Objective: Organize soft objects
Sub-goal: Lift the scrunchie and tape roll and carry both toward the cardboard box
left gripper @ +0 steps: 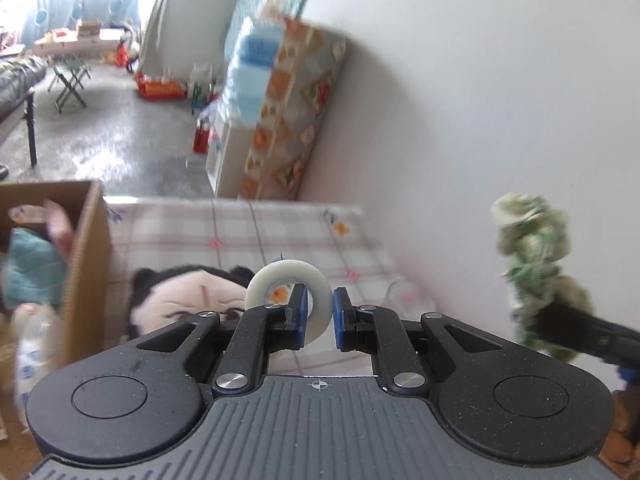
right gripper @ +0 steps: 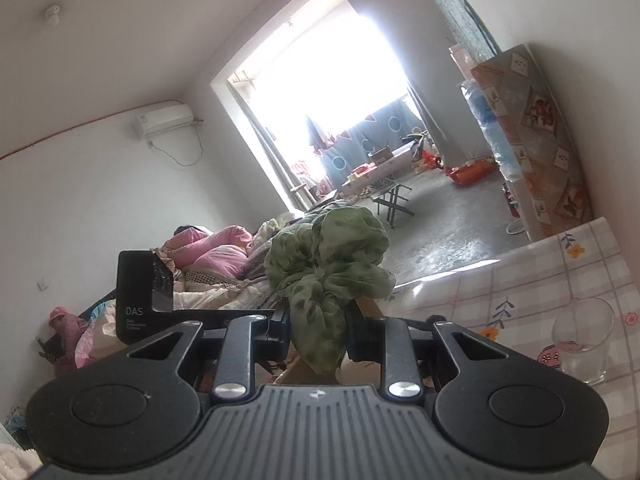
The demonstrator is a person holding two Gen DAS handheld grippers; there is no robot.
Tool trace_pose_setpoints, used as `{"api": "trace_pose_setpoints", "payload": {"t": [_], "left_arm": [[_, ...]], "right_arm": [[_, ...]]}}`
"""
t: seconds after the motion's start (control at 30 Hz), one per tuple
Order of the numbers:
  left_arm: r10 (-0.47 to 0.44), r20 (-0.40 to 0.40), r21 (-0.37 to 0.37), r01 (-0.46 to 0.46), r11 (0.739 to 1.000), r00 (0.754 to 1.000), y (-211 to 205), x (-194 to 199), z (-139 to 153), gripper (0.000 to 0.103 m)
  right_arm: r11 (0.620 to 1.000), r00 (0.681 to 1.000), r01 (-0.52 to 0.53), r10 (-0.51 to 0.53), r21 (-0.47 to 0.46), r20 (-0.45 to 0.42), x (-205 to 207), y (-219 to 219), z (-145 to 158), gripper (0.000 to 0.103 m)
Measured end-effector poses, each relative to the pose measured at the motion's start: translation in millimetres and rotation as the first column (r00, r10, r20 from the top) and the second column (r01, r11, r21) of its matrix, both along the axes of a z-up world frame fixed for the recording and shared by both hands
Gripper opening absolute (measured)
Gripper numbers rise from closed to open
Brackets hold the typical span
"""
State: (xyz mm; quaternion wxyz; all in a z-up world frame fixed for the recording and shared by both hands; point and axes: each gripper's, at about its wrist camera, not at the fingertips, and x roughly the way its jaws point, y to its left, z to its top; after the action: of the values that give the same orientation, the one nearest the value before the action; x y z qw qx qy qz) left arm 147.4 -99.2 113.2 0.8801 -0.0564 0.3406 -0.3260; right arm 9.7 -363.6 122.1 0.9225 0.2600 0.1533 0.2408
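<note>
Left gripper (left gripper: 320,316) clamped on white ring (left gripper: 289,294), right gripper (right gripper: 318,330) on green scrunchie (right gripper: 330,268), pads hidden.

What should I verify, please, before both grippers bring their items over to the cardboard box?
1. Left gripper shut on the white ring: ok, one side of the ring sits between the blue pads.
2. Right gripper shut on the green scrunchie: ok, fabric pinched between the fingers.
3. Cardboard box open on top: ok, and it already holds a teal cloth.
4. Room left in the box: cannot tell, most of it is out of frame.
5. Glass cup clear of the right gripper's path: ok, it stands upright off to the right.
6. Plush doll beside the box, still to be sorted: not ok.
</note>
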Motion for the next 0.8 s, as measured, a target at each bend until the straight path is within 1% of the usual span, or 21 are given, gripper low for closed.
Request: {"api": "trace_pose_setpoints", "payload": {"t": [0.13,0.27,0.37,0.47,0.57,0.7,0.8], "left_arm": [[0.038,0.059,-0.084,-0.033,0.996,0.998,49,-31,21,0.012],[0.096,0.086,-0.140,-0.083,0.987,0.992,97,-55,36,0.012],[0.160,0.119,-0.168,-0.139,0.976,0.980,132,-71,45,0.012],[0.230,0.144,-0.179,-0.203,0.963,0.963,168,-83,54,0.012],[0.300,0.164,-0.178,-0.271,0.946,0.940,200,-93,58,0.012],[0.377,0.170,-0.177,-0.348,0.921,0.910,234,-97,54,0.012],[0.410,0.159,-0.160,-0.386,0.908,0.898,250,-92,44,0.012]], "right_arm": [[0.999,0.998,-0.050,0.050,-0.003,0.031,-10,34,14,0.028],[0.991,0.990,-0.133,0.133,0.009,0.048,-11,71,27,0.028],[0.979,0.978,-0.202,0.202,0.004,0.061,-7,101,36,0.028],[0.960,0.959,-0.279,0.278,0.009,0.060,4,130,41,0.028],[0.937,0.937,-0.349,0.347,0.022,0.046,18,162,41,0.028],[0.906,0.907,-0.422,0.421,0.039,0.015,37,202,35,0.028],[0.887,0.887,-0.459,0.461,0.053,-0.026,52,228,24,0.028]]}}
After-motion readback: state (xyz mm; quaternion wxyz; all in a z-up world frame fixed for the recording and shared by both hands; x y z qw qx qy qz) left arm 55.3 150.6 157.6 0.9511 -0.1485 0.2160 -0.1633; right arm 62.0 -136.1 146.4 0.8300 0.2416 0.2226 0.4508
